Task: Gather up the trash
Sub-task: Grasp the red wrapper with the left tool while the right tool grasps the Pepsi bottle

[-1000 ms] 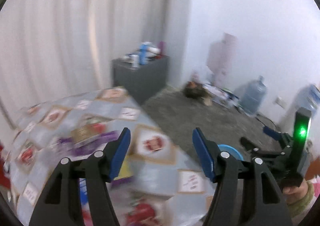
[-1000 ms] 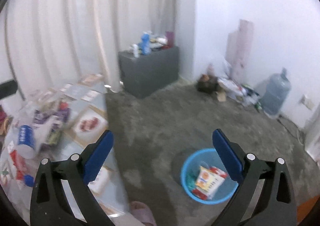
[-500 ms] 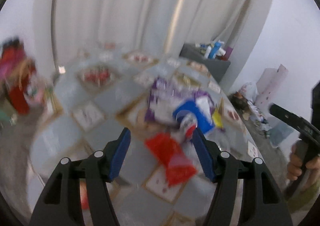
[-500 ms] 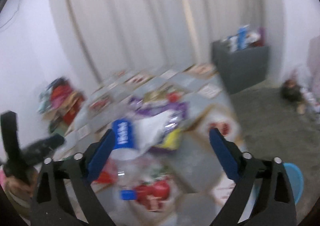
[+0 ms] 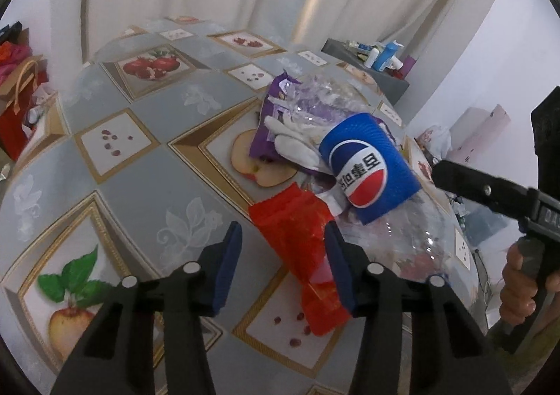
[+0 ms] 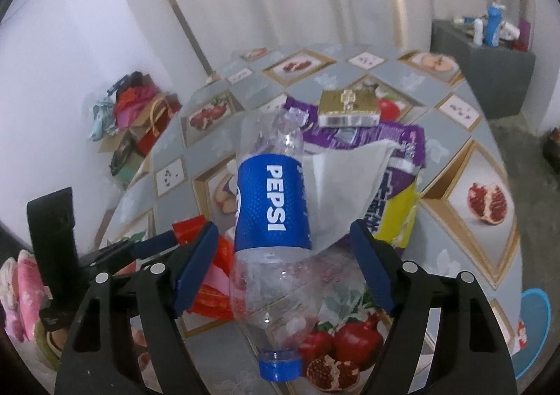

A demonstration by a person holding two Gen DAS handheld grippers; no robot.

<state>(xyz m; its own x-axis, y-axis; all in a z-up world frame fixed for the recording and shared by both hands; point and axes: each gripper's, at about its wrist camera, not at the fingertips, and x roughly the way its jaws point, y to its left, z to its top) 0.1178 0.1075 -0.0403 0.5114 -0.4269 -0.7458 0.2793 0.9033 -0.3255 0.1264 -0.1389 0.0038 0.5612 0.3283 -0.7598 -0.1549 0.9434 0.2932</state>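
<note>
- The blue bin (image 6: 535, 332) shows only at the frame edge beside the counter (image 6: 455, 164); its contents cannot be made out.
- The left tongs (image 5: 281, 269) gape wide, empty, straddling the red wrapper (image 5: 297, 241).
- The right tongs (image 6: 285, 269) gape wide, empty, flanking the crumpled clear Pepsi bottle (image 6: 273, 206), which lies on the counter, cap nearest the camera.
- A white tissue (image 6: 344, 181) drapes over a purple packet (image 6: 402, 146).
</note>
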